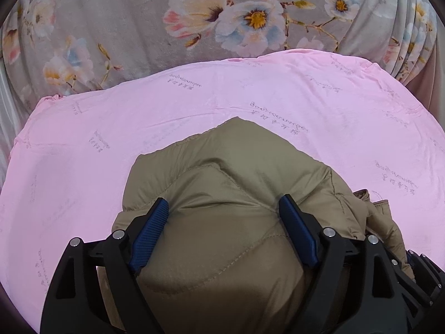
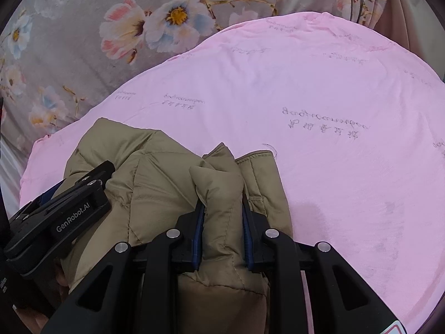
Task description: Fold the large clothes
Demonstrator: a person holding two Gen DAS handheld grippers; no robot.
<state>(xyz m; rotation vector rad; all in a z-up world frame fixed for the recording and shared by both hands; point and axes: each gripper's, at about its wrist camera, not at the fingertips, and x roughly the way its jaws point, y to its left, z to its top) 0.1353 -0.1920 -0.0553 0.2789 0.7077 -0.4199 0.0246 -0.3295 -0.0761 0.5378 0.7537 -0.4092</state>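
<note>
A tan quilted puffer jacket [image 1: 222, 161] lies bunched on a pink sheet [image 1: 333, 128]. My left gripper [image 1: 224, 203] points down onto it with its blue pads spread wide. The jacket's puffy bulk fills the gap between them, and I see no clear pinch. In the right wrist view my right gripper [image 2: 222, 208] is shut on an upright fold of the jacket [image 2: 155, 172], near a stitched cuff or hem edge. The left gripper's black body [image 2: 69, 208] rests on the jacket's left side there. The right gripper's body [image 1: 422, 272] shows at the lower right of the left wrist view.
The pink sheet [image 2: 333, 167], printed with faint script, spreads wide to the right and beyond the jacket. A grey floral bedcover [image 1: 125, 27] lies behind it, with bunched folds [image 1: 411, 36] at the far right. A person's hand shows dimly at the lower left of the right wrist view.
</note>
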